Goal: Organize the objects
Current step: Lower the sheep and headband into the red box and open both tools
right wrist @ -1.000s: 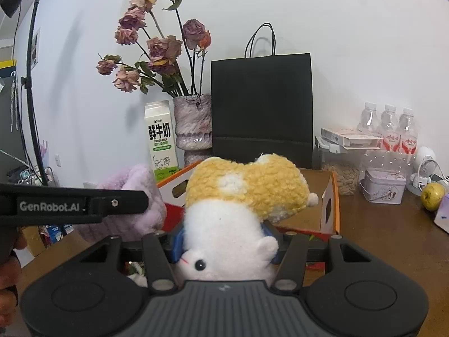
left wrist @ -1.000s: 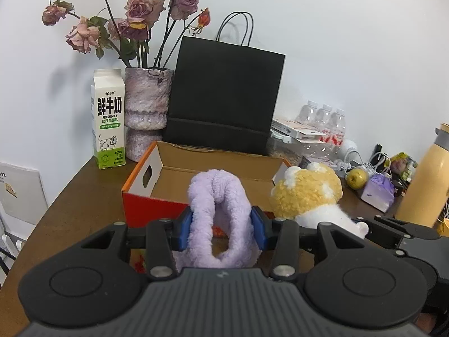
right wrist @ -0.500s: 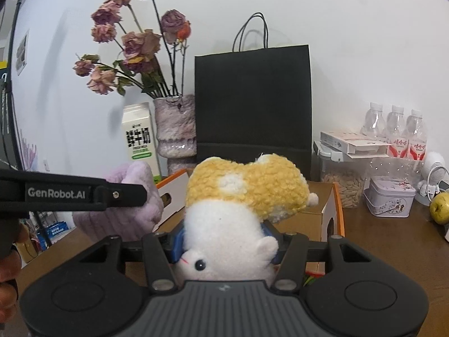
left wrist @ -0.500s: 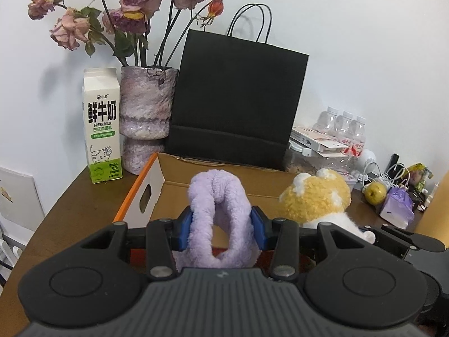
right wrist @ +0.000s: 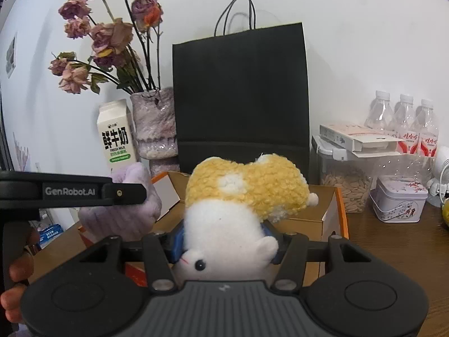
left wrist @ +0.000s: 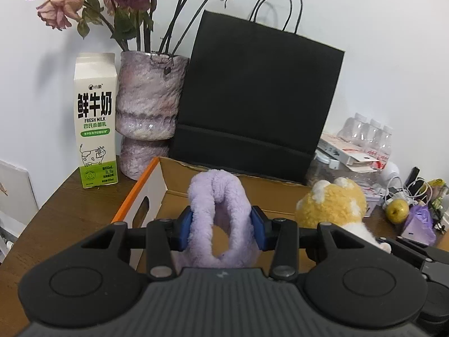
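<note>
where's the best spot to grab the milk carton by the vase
Grip the milk carton across its flat side walls at mid-height, coming in level from the front. It stands upright, the vase crowds its right side, and the sloped gable top would probably slip.

This looks like a lived-in room of a home, with a cluttered wooden desk (left wrist: 64,210) set against a plain white wall. At ten o'clock a milk carton (left wrist: 95,118) stands beside a vase (left wrist: 151,106) of dried roses; at twelve a black paper bag (left wrist: 252,98); at three water bottles (right wrist: 404,123), a jar of seeds (right wrist: 345,185), a tin (right wrist: 398,202) and an apple (left wrist: 397,210).
</note>
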Motion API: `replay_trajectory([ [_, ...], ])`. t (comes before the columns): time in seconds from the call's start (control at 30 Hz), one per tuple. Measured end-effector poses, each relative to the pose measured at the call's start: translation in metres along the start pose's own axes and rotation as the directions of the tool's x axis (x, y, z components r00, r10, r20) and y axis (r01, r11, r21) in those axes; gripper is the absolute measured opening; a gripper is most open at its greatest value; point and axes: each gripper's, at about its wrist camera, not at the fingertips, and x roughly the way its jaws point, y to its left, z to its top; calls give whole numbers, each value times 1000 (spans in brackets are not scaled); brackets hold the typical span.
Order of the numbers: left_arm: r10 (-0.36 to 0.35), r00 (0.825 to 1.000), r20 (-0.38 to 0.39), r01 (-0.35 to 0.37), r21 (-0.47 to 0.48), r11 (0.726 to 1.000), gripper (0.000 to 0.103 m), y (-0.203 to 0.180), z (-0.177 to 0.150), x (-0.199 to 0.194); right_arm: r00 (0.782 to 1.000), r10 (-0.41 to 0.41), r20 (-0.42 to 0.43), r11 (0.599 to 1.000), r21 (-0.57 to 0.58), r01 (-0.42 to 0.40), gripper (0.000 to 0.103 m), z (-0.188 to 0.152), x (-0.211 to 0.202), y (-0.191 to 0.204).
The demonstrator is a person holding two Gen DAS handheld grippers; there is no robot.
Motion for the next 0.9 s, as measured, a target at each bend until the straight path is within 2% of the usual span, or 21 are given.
replay_trajectory([
  [0.7,15,1000,2,-15,22,1000,44,-1,-9,36,998,-31,-49,999,32,32,54,-11,30,-12],
  [0.77,14,1000,13,-15,25,1000,56,-2,-9,37,998,-39,-44,999,36,41,56,-12,31,-14],
  [0.8,21,1000,17,-21,31,999,72,-2,-10,37,998,-42,-44,998,37,44,67,-13,32,-15],
  [0.83,33,999,21,-34,35,999,85,-3,-10,36,998,-43,-44,998,40,45,91,-13,32,-15],
  [0.87,52,998,35,-53,39,998,90,-4,-10,35,998,-50,-40,998,42,52,101,-13,32,-15],
  [0.9,71,996,52,-73,44,996,99,-5,-11,33,998,-63,-29,997,39,64,103,-14,31,-15],
])
